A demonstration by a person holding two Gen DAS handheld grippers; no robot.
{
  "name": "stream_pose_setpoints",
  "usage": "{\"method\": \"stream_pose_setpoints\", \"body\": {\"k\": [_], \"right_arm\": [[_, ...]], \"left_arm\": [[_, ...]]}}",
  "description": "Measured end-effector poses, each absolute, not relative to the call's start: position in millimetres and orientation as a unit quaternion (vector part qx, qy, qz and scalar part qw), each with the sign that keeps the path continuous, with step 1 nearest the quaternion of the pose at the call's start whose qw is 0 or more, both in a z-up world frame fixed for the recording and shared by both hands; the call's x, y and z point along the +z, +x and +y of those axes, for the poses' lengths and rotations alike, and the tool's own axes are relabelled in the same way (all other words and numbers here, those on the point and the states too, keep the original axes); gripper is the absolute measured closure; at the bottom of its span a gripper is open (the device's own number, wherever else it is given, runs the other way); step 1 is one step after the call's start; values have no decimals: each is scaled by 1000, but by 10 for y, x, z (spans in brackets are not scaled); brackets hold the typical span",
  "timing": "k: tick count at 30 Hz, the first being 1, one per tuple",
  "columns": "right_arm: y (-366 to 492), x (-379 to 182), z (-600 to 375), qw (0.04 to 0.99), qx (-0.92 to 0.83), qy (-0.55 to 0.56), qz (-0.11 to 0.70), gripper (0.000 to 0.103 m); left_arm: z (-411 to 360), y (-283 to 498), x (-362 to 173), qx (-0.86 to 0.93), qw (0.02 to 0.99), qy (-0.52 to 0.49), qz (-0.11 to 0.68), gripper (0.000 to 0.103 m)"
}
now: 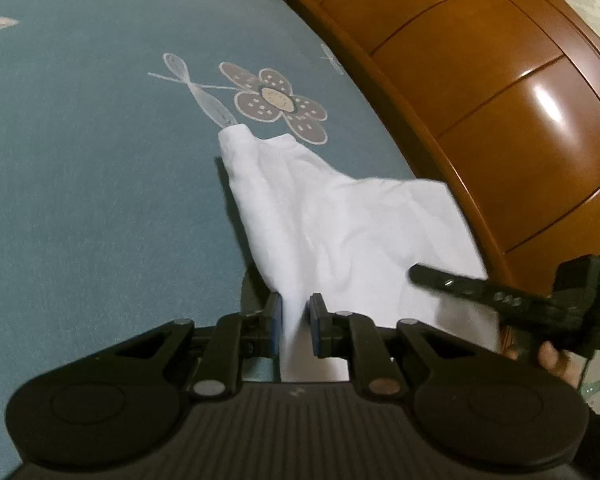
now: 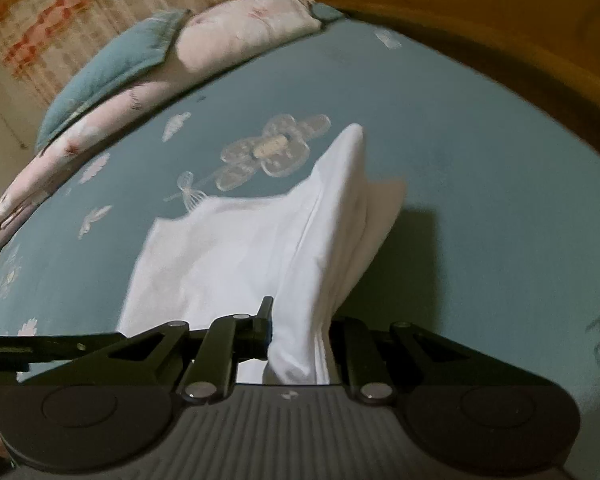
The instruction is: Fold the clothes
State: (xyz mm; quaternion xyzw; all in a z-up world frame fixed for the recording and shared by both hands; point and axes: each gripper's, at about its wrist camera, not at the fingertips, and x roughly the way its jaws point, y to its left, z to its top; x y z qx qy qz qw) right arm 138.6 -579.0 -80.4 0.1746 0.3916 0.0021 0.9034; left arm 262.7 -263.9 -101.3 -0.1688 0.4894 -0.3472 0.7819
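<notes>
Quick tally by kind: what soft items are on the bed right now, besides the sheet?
White cloth garment, held by left gripper and right gripper: 1
Pink floral pillow: 1
Teal cushion: 1
Total: 3

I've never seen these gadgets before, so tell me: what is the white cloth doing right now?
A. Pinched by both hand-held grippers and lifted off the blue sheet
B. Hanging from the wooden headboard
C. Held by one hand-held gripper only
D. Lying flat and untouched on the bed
A: the white cloth runs between the fingers of the left hand-held gripper and the right hand-held gripper, its far end trailing toward the blue sheet.
</notes>
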Motion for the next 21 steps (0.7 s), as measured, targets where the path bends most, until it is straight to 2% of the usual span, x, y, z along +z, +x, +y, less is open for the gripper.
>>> {"method": "stream_pose_setpoints", "body": {"k": [4,5,9,12,16,17,18,19,21], "right_arm": [[1464,-728,-5761,911,14,136,390,84],[1481,-711,-5759,912,15,127,390,81],[1404,-731,-5933,905,-37,141,400,56],[1343,-742,-6064,898,-75,152,407,52],[1060,-508,-6189,911,-89,181,361,54],[1020,-480,-6148,914,-78,179,356,62],[979,-453,-6108,917,-67,176,352,78],[939,-425,-6067,920,-56,174,347,81],[925,-449,-5993,920,-40,166,353,82]], "left_arm": [[-2665,2614,-1062,-346,782,-165,492,90],[-2656,2608,-1065,-346,782,-165,493,90],[-2589,2608,-1043,-345,780,-168,494,91],[-2532,2576,-969,-345,788,-158,485,90],[-2547,2478,-796,-349,807,-121,460,88],[-2569,2434,-742,-353,812,-110,451,87],[-2600,2382,-690,-358,816,-101,442,85],[-2640,2330,-645,-366,819,-91,433,83],[-2765,2234,-584,-392,816,-70,420,75]]}}
